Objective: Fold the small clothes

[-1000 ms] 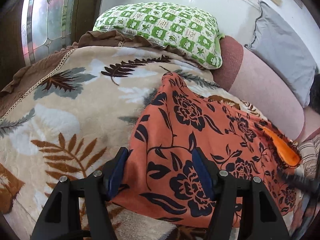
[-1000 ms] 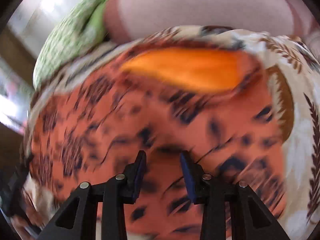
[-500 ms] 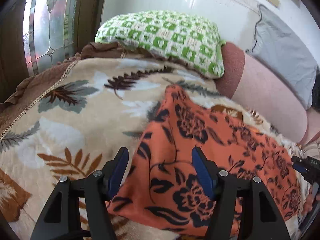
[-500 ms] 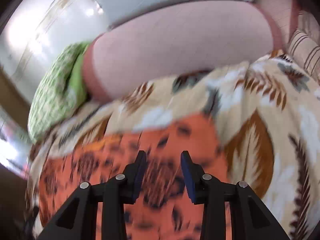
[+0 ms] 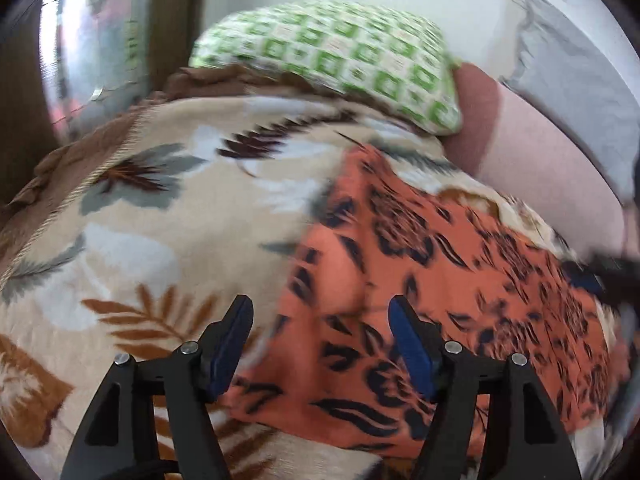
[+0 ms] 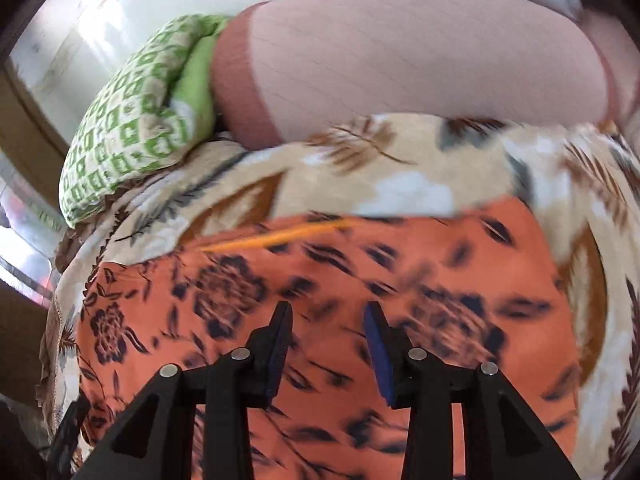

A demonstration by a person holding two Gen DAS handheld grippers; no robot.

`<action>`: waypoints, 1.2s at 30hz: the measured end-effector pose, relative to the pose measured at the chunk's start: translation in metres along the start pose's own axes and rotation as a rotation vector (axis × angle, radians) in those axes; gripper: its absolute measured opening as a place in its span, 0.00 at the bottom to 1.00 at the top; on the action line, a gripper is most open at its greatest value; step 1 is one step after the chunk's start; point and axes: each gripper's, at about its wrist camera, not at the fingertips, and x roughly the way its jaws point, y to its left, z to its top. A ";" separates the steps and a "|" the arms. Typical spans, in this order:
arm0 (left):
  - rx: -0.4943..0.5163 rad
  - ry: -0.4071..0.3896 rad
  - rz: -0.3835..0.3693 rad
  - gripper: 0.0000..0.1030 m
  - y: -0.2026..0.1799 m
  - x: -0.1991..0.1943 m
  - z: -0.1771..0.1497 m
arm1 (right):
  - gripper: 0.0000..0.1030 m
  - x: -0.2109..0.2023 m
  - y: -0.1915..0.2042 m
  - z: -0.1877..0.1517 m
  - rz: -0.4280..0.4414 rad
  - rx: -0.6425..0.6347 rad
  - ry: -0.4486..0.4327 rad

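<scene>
An orange garment [image 5: 452, 304] with a dark flower print lies spread on a leaf-patterned blanket [image 5: 152, 240]. My left gripper [image 5: 320, 320] hovers over its near left edge. Its jaws are opening, the cloth's edge lies below the gap, and the pads press on nothing. My right gripper [image 6: 328, 316] hangs open above the garment [image 6: 320, 280], holding nothing. A thin bright orange strip [image 6: 280, 236] shows along the garment's far edge. The right gripper [image 5: 592, 276] also shows, blurred, at the right edge of the left wrist view.
A green-and-white checked pillow [image 5: 332, 56] lies at the head of the bed beside a pink bolster [image 6: 420, 68]. A grey pillow [image 5: 576, 92] leans on the white wall. A patterned glass window [image 5: 80, 40] is at the left. Bare blanket [image 6: 400, 168] surrounds the garment.
The bright orange flap raised near the right gripper a second ago has gone down to a thin strip. The right gripper swung to the garment's far edge and back over its middle. The left gripper barely moved.
</scene>
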 end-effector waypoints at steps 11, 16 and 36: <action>-0.049 0.060 0.047 0.72 0.020 0.017 0.009 | 0.55 0.052 -0.015 0.035 -0.034 0.126 -0.014; 0.010 -0.015 -0.031 0.72 0.000 -0.008 0.006 | 0.55 -0.021 -0.044 -0.018 0.013 0.112 -0.074; 0.128 -0.224 -0.088 0.81 0.002 -0.147 -0.078 | 0.55 -0.222 -0.083 -0.156 0.041 0.083 -0.142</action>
